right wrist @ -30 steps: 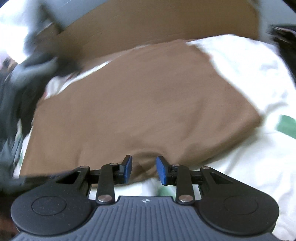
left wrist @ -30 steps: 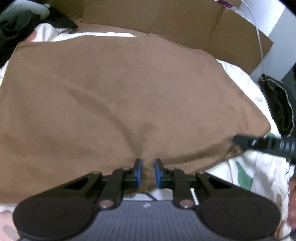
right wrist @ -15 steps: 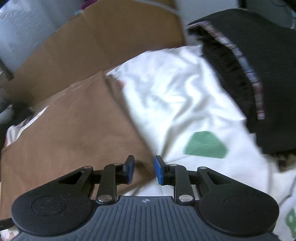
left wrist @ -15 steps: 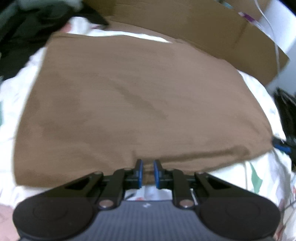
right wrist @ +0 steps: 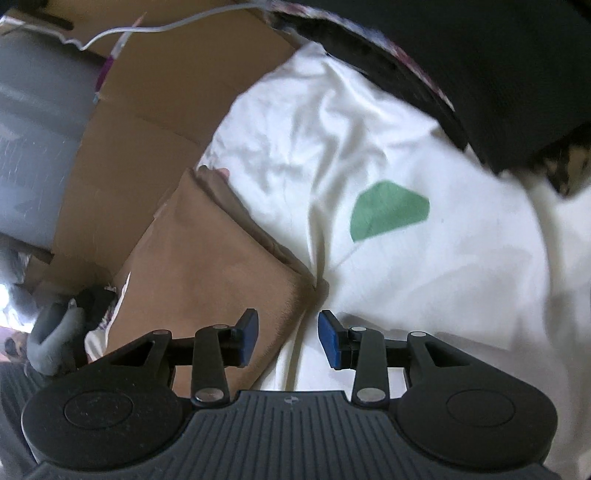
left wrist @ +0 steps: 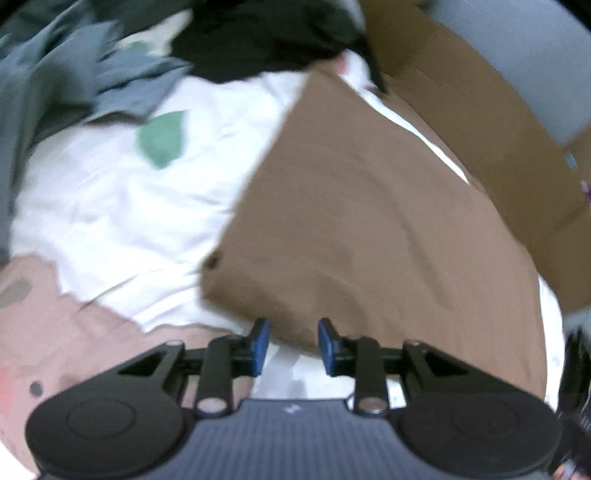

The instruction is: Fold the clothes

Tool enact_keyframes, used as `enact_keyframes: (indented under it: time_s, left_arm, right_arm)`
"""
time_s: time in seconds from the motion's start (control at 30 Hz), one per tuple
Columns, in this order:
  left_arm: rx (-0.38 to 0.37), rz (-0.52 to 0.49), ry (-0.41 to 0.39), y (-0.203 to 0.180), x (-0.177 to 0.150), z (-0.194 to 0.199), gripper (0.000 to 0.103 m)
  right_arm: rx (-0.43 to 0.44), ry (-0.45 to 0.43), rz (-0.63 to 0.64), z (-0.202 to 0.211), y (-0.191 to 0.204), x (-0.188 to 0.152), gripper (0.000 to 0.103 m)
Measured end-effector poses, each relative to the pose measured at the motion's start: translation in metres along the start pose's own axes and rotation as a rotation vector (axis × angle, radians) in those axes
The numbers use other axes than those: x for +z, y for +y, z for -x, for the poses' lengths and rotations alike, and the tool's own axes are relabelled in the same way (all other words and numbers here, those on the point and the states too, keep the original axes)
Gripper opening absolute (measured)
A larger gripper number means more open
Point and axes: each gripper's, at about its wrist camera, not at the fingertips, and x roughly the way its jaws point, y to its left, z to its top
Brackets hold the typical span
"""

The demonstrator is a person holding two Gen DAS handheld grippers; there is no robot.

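Note:
A brown garment (left wrist: 369,229) lies folded flat on a white sheet (left wrist: 122,206) printed with green leaves. In the left wrist view my left gripper (left wrist: 293,334) hangs over the garment's near edge, close to its left corner. Its jaws are opening, and the cloth's edge lies in the gap without either pad pressing on it. In the right wrist view the same brown garment (right wrist: 207,273) fills the left side. My right gripper (right wrist: 288,326) is over its right-hand edge near the front corner. Its jaws are opening too, with the edge below the gap and not pinched.
Flattened cardboard (left wrist: 491,122) stands behind the garment. A heap of grey-green and black clothes (left wrist: 85,62) lies at the far left. A black garment with patterned trim (right wrist: 461,62) lies at the right, with a white cable (right wrist: 155,27) across the cardboard (right wrist: 140,122).
The left gripper let go of the brown cloth's near edge, widened and swung toward its left corner. The right gripper swung from the garment's middle to its right edge and widened.

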Motion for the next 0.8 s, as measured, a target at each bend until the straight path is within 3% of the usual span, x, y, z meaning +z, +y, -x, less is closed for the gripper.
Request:
enact_keyframes:
  time_s: [0.37,0.5,0.57,0.63,0.67,0.8]
  left_arm:
    - [-0.078,0.383,0.018,0.05,-0.002,-0.009,0.05]
    - [-0.094,0.428,-0.005,0.048,-0.003,-0.016,0.049]
    - [-0.102,0.427,-0.019,0.047,-0.002,-0.016,0.043]
    - [-0.117,0.442,-0.038,0.049,-0.002,-0.014,0.015]
    - [-0.127,0.452,-0.048,0.052,-0.002,-0.013,0.006]
    - [-0.133,0.464,-0.079,0.056,-0.001,-0.005,0.005]
  right_arm:
    - [0.06,0.023,-0.12,-0.021,-0.01,0.005,0.041]
    - [0.095,0.013,-0.199,-0.027,-0.018,0.008,0.023]
    - [0.1,0.013,-0.212,-0.029,-0.019,0.009,0.014]
    - [0.107,0.013,-0.205,-0.027,-0.018,0.01,0.008]
    - [0.114,0.01,-0.201,-0.024,-0.017,0.011,0.006]
    - [0.171,-0.013,-0.213,-0.013,-0.012,0.014,0.004]
